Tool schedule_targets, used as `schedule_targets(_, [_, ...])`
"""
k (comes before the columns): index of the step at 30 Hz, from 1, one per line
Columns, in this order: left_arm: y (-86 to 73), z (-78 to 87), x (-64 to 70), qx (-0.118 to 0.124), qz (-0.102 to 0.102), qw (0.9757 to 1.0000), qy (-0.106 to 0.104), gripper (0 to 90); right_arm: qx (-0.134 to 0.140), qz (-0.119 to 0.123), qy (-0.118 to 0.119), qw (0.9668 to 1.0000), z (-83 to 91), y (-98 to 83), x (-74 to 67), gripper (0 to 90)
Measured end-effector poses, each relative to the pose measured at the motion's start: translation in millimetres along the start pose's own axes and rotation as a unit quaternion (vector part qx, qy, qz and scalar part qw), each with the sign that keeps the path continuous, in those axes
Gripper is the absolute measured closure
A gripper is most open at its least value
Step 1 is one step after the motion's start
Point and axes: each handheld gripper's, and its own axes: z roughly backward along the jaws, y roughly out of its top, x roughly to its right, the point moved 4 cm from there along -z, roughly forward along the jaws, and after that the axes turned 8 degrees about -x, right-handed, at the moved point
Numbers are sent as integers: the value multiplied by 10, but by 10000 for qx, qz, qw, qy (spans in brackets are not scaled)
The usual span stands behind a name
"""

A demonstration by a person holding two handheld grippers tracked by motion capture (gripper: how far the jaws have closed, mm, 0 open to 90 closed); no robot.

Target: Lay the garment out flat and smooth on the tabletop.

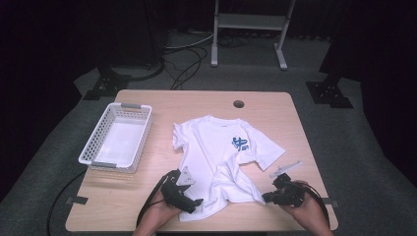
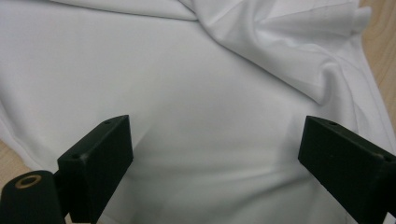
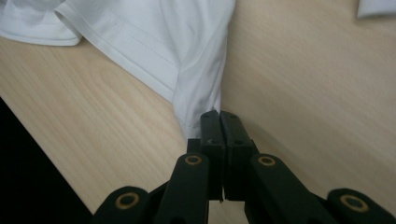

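A white T-shirt (image 1: 216,147) with a blue print on the chest lies rumpled on the wooden table (image 1: 147,196), collar toward the far side. My left gripper (image 1: 197,201) rests low at the shirt's near left hem. Its jaws stand wide apart over smooth white cloth (image 2: 187,84), and nothing is pinched between them (image 2: 215,158). My right gripper (image 1: 266,197) is at the shirt's near right corner, pointing left. Its jaws are pressed together (image 3: 219,116) with a fold of the shirt's hemmed edge (image 3: 196,93) caught at their tips.
A white plastic basket (image 1: 93,147) stands on the left side of the table. A round cable hole (image 1: 238,104) sits near the far edge. Bare wood (image 3: 303,84) lies to the right of the shirt. Dark floor and a stand's legs lie beyond the table.
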Motion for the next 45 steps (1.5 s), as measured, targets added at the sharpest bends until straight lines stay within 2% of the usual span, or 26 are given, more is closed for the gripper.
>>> schedule_targets(8, [3, -2, 2, -2, 14, 10000, 3, 97, -161, -331, -13, 9993, 104, -402, 86, 885])
schedule_targets(15, [5, -1, 3, -21, 15, 10000, 5, 97, -266, -507, 91, 9983, 177, -620, 85, 879])
schedule_targets(16, [5, -1, 3, -25, 17, 10000, 6, 97, -295, -497, 114, 9983, 180, -637, 74, 859])
schedule_targets(18, [6, -1, 4, -30, 20, 10000, 5, 97, -330, -461, 151, 9983, 194, -647, 66, 750])
schedule_targets(20, [8, -1, 4, -39, 23, 10000, 6, 97, -299, -447, 105, 9985, 215, -612, 88, 726])
schedule_targets(23, [10, -2, 5, -45, 29, 10000, 7, 97, -78, -451, 15, 9990, 260, -472, 155, 671])
schedule_targets(26, [12, -4, 7, -44, 39, 10000, 11, 97, 232, -417, -184, 9987, 291, -255, 250, 610])
schedule_targets(31, [12, -5, 6, -34, 34, 10000, 7, 96, 780, -617, -400, 9942, 281, 150, 493, 533])
schedule_targets(34, [11, -6, 6, -25, 34, 10000, 7, 96, 941, -688, -516, 9918, 226, 401, 617, 502])
schedule_targets(40, [9, -6, 4, -9, 25, 10000, 4, 95, 1043, -665, -654, 9902, 30, 842, 746, 407])
schedule_targets(42, [9, -7, 4, -9, 24, 10000, 3, 95, 1034, -660, -733, 9897, -25, 945, 779, 373])
schedule_targets(45, [10, -10, 4, 2, 27, 10000, 3, 94, 922, -724, -891, 9891, -107, 1059, 837, 371])
